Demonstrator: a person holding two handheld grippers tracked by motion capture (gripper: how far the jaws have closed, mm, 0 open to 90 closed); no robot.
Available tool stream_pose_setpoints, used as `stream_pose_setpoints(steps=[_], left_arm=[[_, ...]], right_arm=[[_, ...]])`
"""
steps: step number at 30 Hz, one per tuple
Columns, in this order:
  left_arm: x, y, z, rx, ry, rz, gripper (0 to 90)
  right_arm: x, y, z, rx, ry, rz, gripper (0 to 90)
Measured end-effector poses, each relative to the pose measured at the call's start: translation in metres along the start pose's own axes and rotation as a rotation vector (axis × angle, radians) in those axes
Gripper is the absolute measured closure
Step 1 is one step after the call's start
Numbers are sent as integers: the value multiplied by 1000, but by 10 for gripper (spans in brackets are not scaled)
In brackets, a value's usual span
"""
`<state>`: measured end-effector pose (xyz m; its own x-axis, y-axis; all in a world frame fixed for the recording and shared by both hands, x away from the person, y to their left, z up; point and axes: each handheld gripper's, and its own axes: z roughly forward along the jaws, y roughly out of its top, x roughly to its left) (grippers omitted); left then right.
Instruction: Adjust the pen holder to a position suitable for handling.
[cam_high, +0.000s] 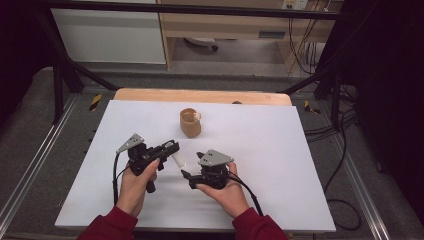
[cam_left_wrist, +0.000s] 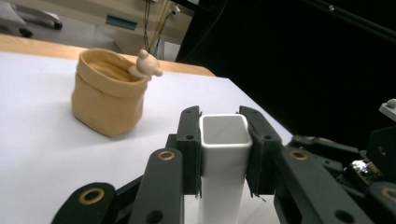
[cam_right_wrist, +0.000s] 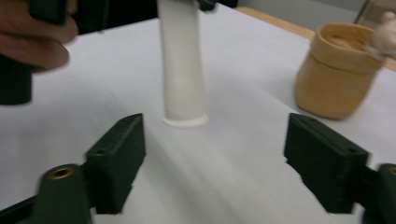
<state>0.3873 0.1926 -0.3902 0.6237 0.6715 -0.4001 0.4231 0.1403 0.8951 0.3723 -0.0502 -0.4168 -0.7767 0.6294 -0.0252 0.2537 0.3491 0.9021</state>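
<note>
The left gripper (cam_high: 170, 150) has its fingers (cam_left_wrist: 189, 154) clamped on a white tube (cam_left_wrist: 223, 154) — a hollow piece with a rounded-square open end, pinched on both flat sides and held just above the white desk (cam_high: 280, 150). The right gripper (cam_right_wrist: 219, 163) sits close by, facing the tube, its fingers (cam_right_wrist: 119, 156) spread wide apart with nothing between them. Farther back on the desk stands a tan pouch-like cup (cam_high: 190, 123) with a rolled rim — a small pale bear-shaped figure (cam_left_wrist: 145, 65) perches on its edge. Red sleeves (cam_high: 112, 227) show at the near edge
</note>
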Motion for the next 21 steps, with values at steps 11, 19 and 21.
stream_pose_setpoints(steps=[11, 19, 21], left_arm=[[-5, 23, 4, -14, 50, 100, 701], [-10, 49, 19, -18, 78, 188, 701], [-10, 54, 23, -23, 88, 203, 701]], right_arm=[[-32, -6, -50, 5, -65, 81, 34], [-55, -31, -90, 22, -123, 134, 36], [-61, -38, -99, 3, -161, 144, 39]])
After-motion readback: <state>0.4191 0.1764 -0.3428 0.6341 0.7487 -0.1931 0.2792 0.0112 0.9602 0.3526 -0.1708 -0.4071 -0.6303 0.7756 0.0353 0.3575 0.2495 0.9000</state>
